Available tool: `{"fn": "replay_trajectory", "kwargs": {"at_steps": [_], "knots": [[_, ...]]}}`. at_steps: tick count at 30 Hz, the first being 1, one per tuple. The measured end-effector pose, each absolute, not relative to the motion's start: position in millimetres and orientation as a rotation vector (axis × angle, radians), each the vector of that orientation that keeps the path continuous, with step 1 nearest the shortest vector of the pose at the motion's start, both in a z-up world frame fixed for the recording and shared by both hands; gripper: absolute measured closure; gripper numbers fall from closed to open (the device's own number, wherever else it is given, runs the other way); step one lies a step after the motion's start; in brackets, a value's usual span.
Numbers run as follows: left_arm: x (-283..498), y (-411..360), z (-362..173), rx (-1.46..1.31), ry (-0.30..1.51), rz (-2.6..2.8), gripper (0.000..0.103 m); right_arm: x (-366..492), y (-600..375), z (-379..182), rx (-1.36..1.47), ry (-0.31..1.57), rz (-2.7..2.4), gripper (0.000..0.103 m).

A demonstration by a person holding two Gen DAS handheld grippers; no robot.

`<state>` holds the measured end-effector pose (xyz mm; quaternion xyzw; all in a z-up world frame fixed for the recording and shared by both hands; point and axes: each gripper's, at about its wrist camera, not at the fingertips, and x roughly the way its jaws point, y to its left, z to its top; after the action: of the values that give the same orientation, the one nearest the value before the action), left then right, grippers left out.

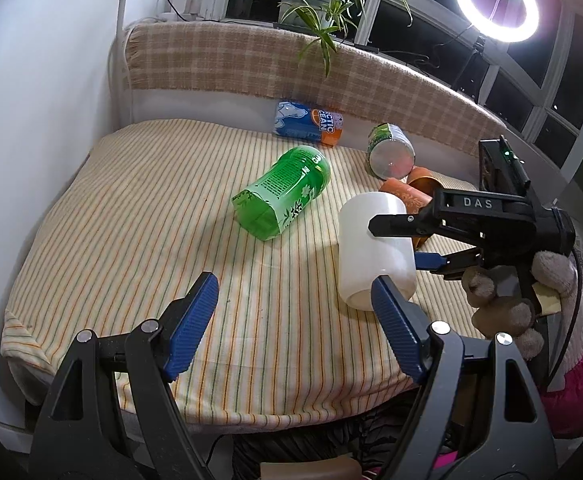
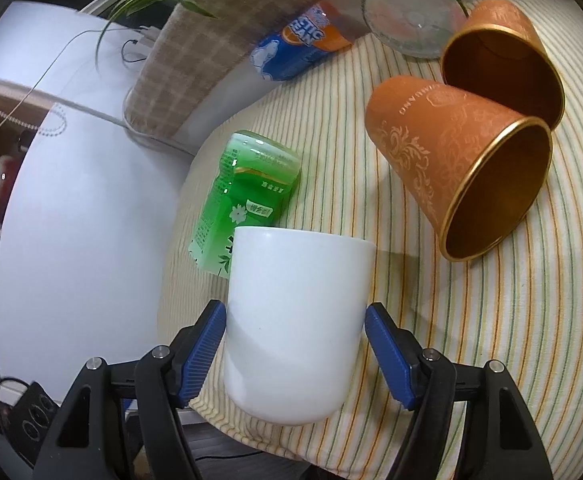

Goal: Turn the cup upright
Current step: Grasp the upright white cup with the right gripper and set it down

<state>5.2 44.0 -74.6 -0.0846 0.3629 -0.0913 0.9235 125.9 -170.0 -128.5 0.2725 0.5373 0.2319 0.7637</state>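
I see the white cup (image 2: 297,326), plain, glossy and handleless, standing upside down with its closed base on top, on the striped cloth (image 1: 131,240) near its front edge. My right hand-held gripper (image 2: 295,354) brackets the cup's lower half: the left pad (image 2: 205,354) seems to touch the wall, and a slim gap shows at the other pad, so I cannot tell if the grip is closed. My left hand-held gripper (image 1: 295,320) hangs wide open, holding nothing, just in front of the cup. Behind the cup lies a green bottle (image 1: 281,192), partly hidden by it in the right wrist view. The cup's rim is hidden against the cloth.
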Motion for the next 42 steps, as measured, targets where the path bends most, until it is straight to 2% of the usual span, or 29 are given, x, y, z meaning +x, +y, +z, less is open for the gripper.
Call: {"fn": "replay_trajectory", "kwargs": {"at_steps": [29, 42], "knots": [[2, 57, -80, -0.199, 0.757, -0.161, 0.022, 73, -118, -99, -0.02, 0.661, 0.454, 0.029], [2, 53, -79, -0.193, 0.753, -0.165, 0.022, 43, -121, -101, -0.092, 0.627, 0.475, 0.03]]}}
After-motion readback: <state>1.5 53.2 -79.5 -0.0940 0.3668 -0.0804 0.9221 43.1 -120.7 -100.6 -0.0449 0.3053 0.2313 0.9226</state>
